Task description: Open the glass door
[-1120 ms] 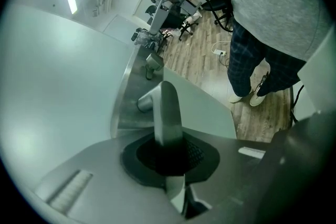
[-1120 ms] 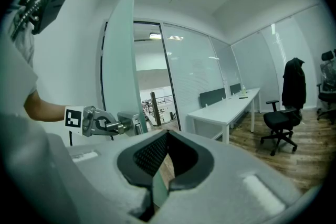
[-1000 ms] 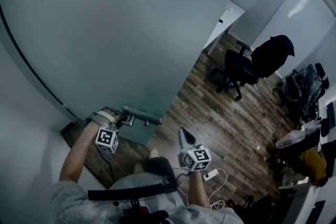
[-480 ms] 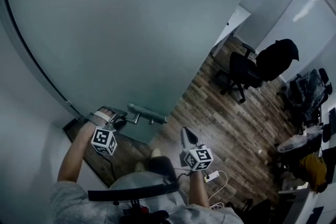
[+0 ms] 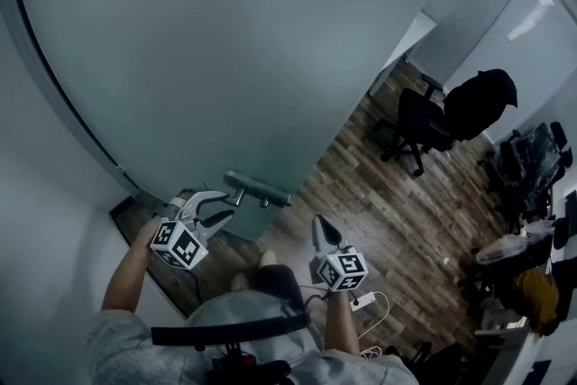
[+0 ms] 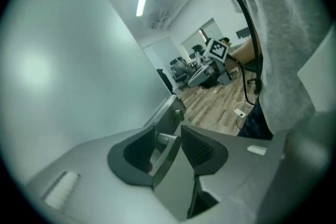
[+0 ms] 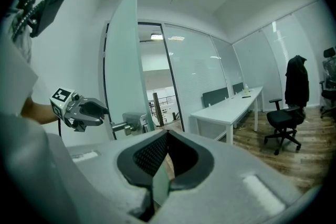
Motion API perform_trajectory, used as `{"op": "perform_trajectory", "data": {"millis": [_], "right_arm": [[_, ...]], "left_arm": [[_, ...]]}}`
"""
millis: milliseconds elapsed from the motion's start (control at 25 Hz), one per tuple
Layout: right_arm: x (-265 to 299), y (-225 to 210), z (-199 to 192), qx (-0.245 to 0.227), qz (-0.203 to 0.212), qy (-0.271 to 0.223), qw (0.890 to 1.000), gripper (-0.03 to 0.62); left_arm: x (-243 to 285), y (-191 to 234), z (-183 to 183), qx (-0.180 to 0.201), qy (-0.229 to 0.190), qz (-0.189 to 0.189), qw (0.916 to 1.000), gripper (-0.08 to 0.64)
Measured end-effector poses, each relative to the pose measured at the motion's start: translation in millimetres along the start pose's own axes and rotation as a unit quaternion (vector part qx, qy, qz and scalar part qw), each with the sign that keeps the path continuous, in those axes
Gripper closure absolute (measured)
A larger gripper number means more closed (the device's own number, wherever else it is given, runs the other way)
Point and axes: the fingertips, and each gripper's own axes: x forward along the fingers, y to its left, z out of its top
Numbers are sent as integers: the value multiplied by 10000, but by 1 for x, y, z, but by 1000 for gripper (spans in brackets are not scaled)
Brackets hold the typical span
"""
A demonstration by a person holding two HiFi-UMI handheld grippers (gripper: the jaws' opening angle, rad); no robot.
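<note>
Head view: the frosted glass door (image 5: 225, 59) fills the upper left. It stands swung partly open, with its lower edge over the wood floor (image 5: 388, 212).
Handle: a short metal handle (image 5: 259, 187) sticks out from the door's near face, low down and close to the free edge.
Left gripper: the left gripper (image 5: 227, 206) sits just beside the handle's end without touching it. Its jaws are wide apart and closing slightly. Nothing is pressed between them, though the left gripper view shows the handle beyond the gap.
Right gripper: the right gripper (image 5: 318, 223) hangs over the floor, well apart from the door, with its jaws clenched together on nothing.
Handling: the door is probably heavy and rigid, and slow to start swinging. The glass looks smooth and slippery, and a knock from hard jaws could chip it.
Where to hold: square across the handle's bar. Smooth metal may slip in a skewed grip.
</note>
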Motion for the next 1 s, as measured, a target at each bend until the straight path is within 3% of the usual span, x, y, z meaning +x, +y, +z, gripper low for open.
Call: {"op": "perform_trajectory", "data": {"millis": [160,280,400,560,760,1000], "right_arm": [[0,7,0,25,38,-10,10000,591],[-3,7,0,41,10,-43,10000,591],[-12,8,7,36,5,-99,9999,591],[-24,11,9,53,2,-173,9998,591],[-31,20,13,61,0,-244,9997,591],[-41,24,18,118,18,-328,9994,591]], "left_arm": [[-3,9,20,-993,-638,310,9925,421],[-7,17,29,-1720,-1082,638,9771,441],[-13,20,35,-2194,-1331,859,9627,458],[-22,20,37,-2574,-1509,1145,9475,494],[-26,14,41,-2513,-1403,1296,9489,540],[-35,6,44,-2893,-1484,1539,9330,555]]}}
